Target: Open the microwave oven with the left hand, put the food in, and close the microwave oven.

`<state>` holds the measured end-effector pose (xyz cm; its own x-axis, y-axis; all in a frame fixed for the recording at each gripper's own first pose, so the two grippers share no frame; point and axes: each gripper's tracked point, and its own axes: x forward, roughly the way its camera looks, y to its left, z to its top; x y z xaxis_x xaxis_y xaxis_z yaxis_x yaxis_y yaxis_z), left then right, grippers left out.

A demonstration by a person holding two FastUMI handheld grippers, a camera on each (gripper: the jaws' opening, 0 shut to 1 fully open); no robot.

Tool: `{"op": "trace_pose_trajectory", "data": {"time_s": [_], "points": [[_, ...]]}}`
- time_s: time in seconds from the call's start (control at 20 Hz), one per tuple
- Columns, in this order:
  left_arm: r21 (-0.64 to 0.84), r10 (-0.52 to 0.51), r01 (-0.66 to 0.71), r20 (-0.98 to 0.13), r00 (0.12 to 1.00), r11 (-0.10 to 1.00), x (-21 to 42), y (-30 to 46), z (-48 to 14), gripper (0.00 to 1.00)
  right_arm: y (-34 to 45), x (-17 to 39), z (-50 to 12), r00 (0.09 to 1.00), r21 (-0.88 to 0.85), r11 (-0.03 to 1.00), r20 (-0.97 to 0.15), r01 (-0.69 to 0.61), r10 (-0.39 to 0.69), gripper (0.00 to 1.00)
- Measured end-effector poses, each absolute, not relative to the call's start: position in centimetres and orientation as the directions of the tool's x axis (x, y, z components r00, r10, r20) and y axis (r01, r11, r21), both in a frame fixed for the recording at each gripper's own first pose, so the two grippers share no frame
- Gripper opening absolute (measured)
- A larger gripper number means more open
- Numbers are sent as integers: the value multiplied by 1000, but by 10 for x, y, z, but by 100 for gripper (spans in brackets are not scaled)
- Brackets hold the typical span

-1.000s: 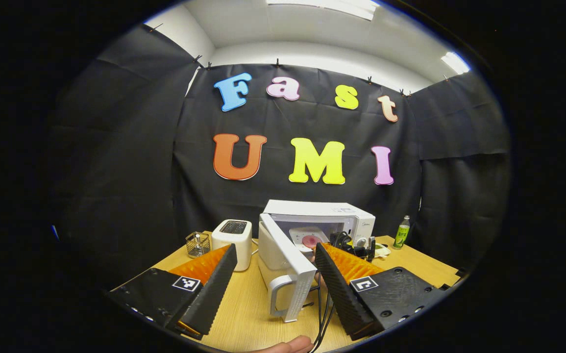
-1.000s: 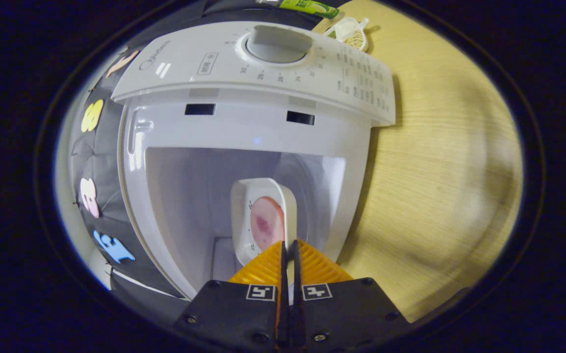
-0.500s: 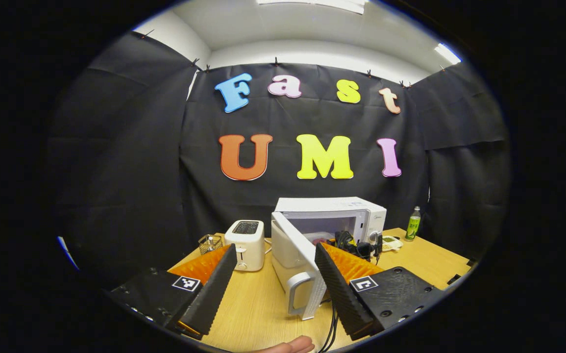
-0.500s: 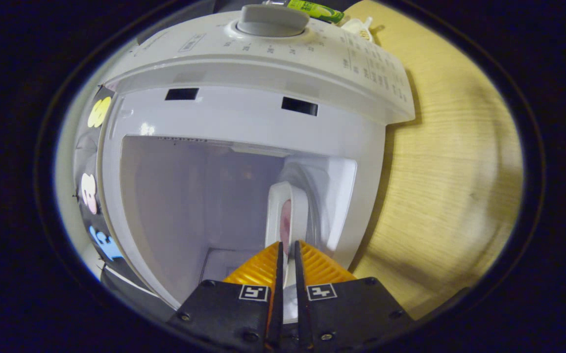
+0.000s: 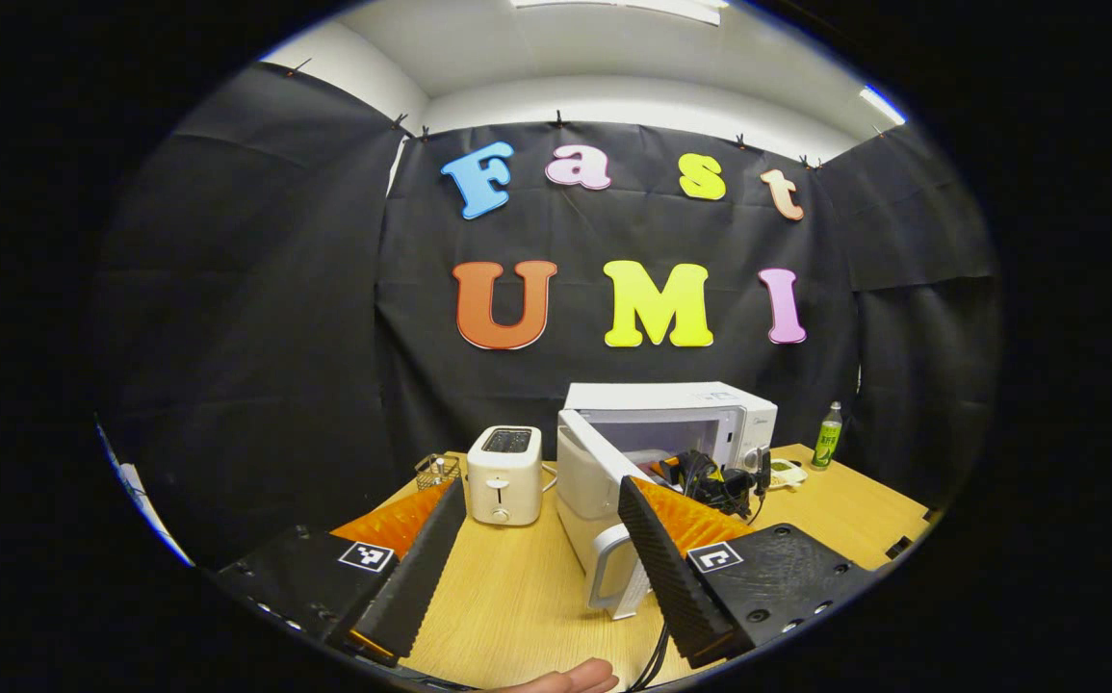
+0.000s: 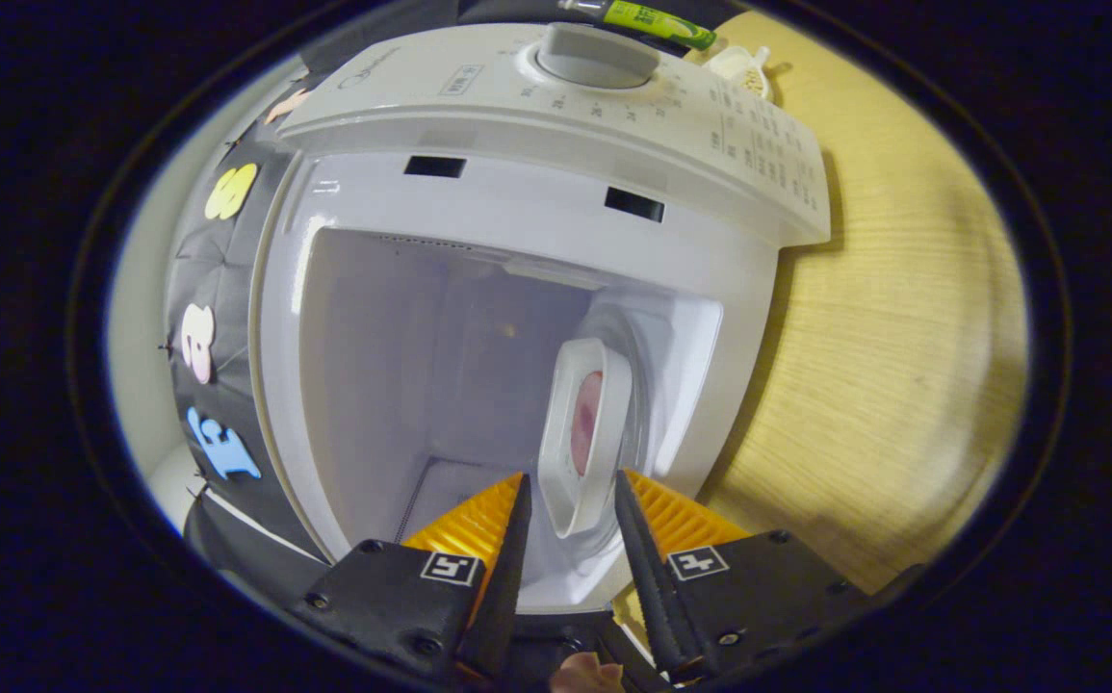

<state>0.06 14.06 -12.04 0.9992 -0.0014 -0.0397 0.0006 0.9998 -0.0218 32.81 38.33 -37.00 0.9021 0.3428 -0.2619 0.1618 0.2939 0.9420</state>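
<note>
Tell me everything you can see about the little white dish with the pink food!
The white dish is a small rounded tray with a raised rim, smooth like plastic or ceramic, holding a round pink slice of food with a darker middle. It sits inside the open microwave, over by the cavity's wall. The right gripper is open, its orange fingers on either side of the dish's near end, not pressing on it.

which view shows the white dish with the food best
The right gripper view: the white dish with its pink food sits close up inside the open microwave, between the right gripper's spread fingers. In the left gripper view the microwave is far off and I can't make out the dish there.
</note>
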Motion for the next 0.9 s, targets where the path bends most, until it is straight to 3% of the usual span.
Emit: {"op": "trace_pose_trajectory", "data": {"time_s": [0.1, 0.2, 0.25, 0.3, 0.35, 0.4, 0.5, 0.55, 0.7, 0.75, 0.8, 0.85, 0.9], "points": [[-28, 10, -11, -40, 999, 1000, -5, 144, -122, 95, 379, 322, -376, 887, 919, 359, -297, 165, 353, 64], [-26, 22, -23, -45, 999, 999, -10, 148, -123, 95, 371, 314, -377, 879, 880, 455, -319, 136, 355, 79], [-22, 30, -31, -46, 999, 999, -11, 151, -125, 95, 363, 311, -378, 881, 843, 525, -332, 117, 337, 76], [-19, 37, -38, -45, 998, 999, -13, 153, -124, 95, 354, 308, -374, 890, 803, 590, -328, 86, 317, 80], [-16, 54, -55, -45, 997, 998, -13, 156, -125, 95, 347, 308, -373, 899, 747, 662, -330, 61, 289, 94], [-14, 76, -77, -46, 996, 997, -13, 161, -126, 95, 339, 307, -368, 910, 698, 715, -316, 33, 267, 82], [-14, 85, -86, -50, 995, 996, -13, 162, -132, 95, 329, 295, -352, 924, 610, 792, -291, -23, 250, 83], [-18, 86, -87, -53, 995, 996, -13, 162, -134, 95, 321, 288, -339, 929, 572, 819, -269, -57, 253, 87], [-21, 95, -97, -59, 994, 995, -11, 167, -141, 95, 295, 276, -311, 958, 328, 939, -222, -102, 182, 87], [-19, 98, -99, -63, 993, 995, -9, 169, -144, 95, 283, 274, -299, 967, 236, 966, -202, -103, 152, 100], [-13, 97, -98, -68, 993, 995, -8, 169, -147, 95, 276, 269, -285, 976, 162, 981, -172, -109, 137, 100], [-6, 97, -98, -71, 993, 995, -6, 171, -150, 95, 273, 264, -271, 979, 118, 985, -145, -128, 144, 90], [0, 95, -96, -77, 992, 995, -4, 171, -154, 95, 271, 257, -258, 979, 88, 984, -122, -152, 162, 100]]}}
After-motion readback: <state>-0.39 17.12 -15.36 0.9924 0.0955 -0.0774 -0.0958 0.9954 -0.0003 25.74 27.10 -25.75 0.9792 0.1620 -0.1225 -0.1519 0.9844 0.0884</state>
